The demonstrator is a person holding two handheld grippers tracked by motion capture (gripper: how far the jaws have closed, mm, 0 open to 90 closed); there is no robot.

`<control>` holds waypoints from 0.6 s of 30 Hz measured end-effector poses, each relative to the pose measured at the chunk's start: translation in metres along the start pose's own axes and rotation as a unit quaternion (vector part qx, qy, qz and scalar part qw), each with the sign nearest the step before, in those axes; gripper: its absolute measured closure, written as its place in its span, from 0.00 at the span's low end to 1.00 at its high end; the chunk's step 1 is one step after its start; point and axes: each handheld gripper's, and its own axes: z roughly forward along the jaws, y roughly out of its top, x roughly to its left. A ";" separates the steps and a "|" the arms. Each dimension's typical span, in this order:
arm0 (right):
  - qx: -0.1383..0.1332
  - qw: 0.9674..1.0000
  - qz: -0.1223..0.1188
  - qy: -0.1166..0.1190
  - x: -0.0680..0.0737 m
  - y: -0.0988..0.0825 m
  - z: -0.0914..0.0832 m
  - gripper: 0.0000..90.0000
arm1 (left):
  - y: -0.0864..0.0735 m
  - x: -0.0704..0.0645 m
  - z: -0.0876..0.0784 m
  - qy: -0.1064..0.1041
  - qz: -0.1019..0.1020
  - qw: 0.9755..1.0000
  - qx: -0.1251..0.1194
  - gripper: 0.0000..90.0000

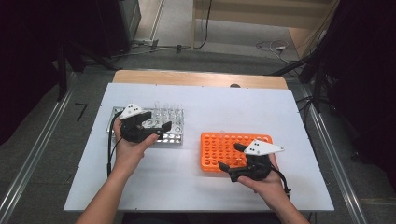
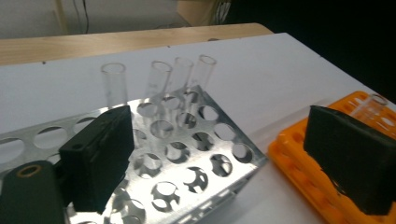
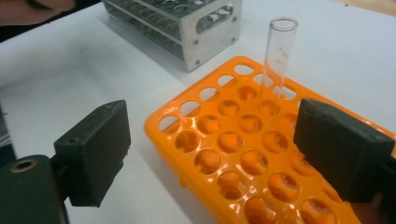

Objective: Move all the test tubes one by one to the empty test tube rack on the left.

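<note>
- High view: the left claw [image 1: 154, 122] is held released over the near edge of the metal rack [image 1: 173, 127], nothing being gripped between its jaws. The clear tubes [image 1: 164, 110] are seen standing in the rack's far rows, just beyond this claw.
- High view: the right claw [image 1: 229, 157] is held released at the near edge of the orange rack [image 1: 215, 145], which lies on the white desk [image 1: 201, 186]. The two racks are set apart, with bare desk between them.
- Left gripper view: four clear tubes are seen upright in the metal rack [image 2: 196, 163], beyond and between the spread jaws, untouched by either pad. A corner of the orange rack [image 2: 299, 163] is seen behind the right-hand jaw.
- Right gripper view: a single glass tube [image 3: 276, 56] is seen standing upright in the orange rack [image 3: 219, 140], beyond the parted jaws and nearer the right-hand one, touched by neither. The metal rack [image 3: 196, 32] is seen farther off, past the left-hand jaw.
</note>
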 end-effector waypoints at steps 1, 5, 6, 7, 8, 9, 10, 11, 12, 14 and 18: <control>0.002 1.000 -0.001 -0.001 -0.002 0.001 0.002 0.11 | -0.002 -0.004 -0.004 -0.007 0.003 1.000 -0.003 0.06; 0.009 1.000 0.003 -0.007 -0.009 0.004 0.011 0.13 | -0.008 -0.019 -0.016 -0.024 0.012 1.000 -0.014 0.04; 0.011 1.000 0.005 -0.011 -0.011 0.004 0.013 0.14 | -0.010 -0.022 -0.019 -0.031 0.013 0.999 -0.015 0.03; 0.013 1.000 0.007 -0.012 -0.013 0.004 0.015 0.14 | -0.012 -0.026 -0.022 -0.037 0.013 0.999 -0.017 0.02; 0.015 1.000 0.009 -0.012 -0.015 0.004 0.018 0.16 | -0.014 -0.029 -0.023 -0.039 0.016 0.999 -0.017 0.01; 0.016 1.000 0.011 -0.013 -0.016 0.005 0.020 0.18 | -0.016 -0.032 -0.025 -0.044 0.016 0.999 -0.017 0.00; 0.016 1.000 0.011 -0.016 -0.018 0.005 0.022 0.20 | -0.018 -0.034 -0.027 -0.049 0.014 0.999 -0.018 0.00; 0.018 1.000 0.012 -0.017 -0.020 0.005 0.024 0.22 | -0.021 -0.037 -0.029 -0.051 0.015 0.998 -0.018 0.00; 0.018 1.000 0.013 -0.013 -0.021 0.006 0.026 0.25 | -0.023 -0.040 -0.031 -0.056 0.014 0.998 -0.016 0.00; 0.016 1.000 0.013 -0.013 -0.023 0.007 0.030 0.29 | -0.029 -0.044 -0.033 -0.065 0.015 0.998 -0.016 0.00; 0.015 0.999 0.022 -0.027 -0.027 0.010 0.039 0.42 | -0.036 -0.053 -0.034 -0.073 0.021 0.997 -0.014 0.00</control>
